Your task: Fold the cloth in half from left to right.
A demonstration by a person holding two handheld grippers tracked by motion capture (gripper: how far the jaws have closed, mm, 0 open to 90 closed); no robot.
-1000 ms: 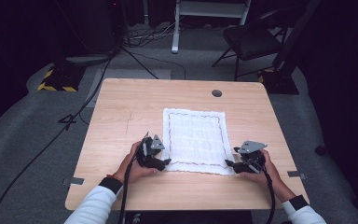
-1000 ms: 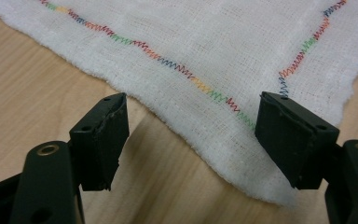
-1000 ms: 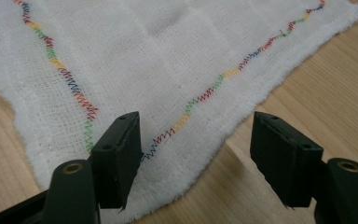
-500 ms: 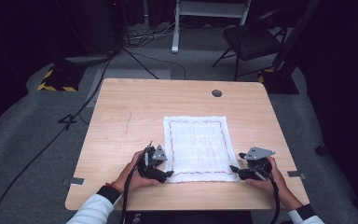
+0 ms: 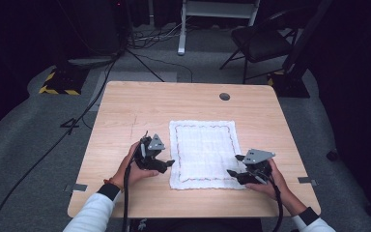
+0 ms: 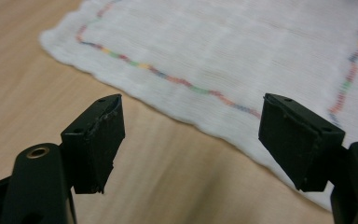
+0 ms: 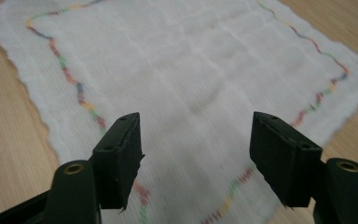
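Holding 1 gripper in each hand, the person had both tools low at the near end of the white cloth [image 5: 202,153], most likely so that each could take 1 near corner. The left gripper [image 5: 166,163] sat just beside the cloth's left edge, over bare wood. Its jaws stood wide apart and held nothing; in the left gripper view the wavy edge of the cloth ran across the gap between them. The right gripper [image 5: 233,173] was at the near right corner of the cloth. Its jaws were wide apart too and held nothing, and in the right gripper view the cloth lay flat between and below them. The jaws looked open like that so a bit of cloth could slip in before they closed. The cloth lay spread out flat on the wooden table [image 5: 125,116], a little to the right of the middle, with its near edge close to the person. A thin line of colored stitches [image 5: 201,125] ran around it, just inside the edge. Because it was flat and smooth, its corners were easy to get at. Farther back on the table was a small dark round cap [image 5: 224,96], well apart from the cloth. Past the table, on the gray floor, stood a dark chair [image 5: 261,42].
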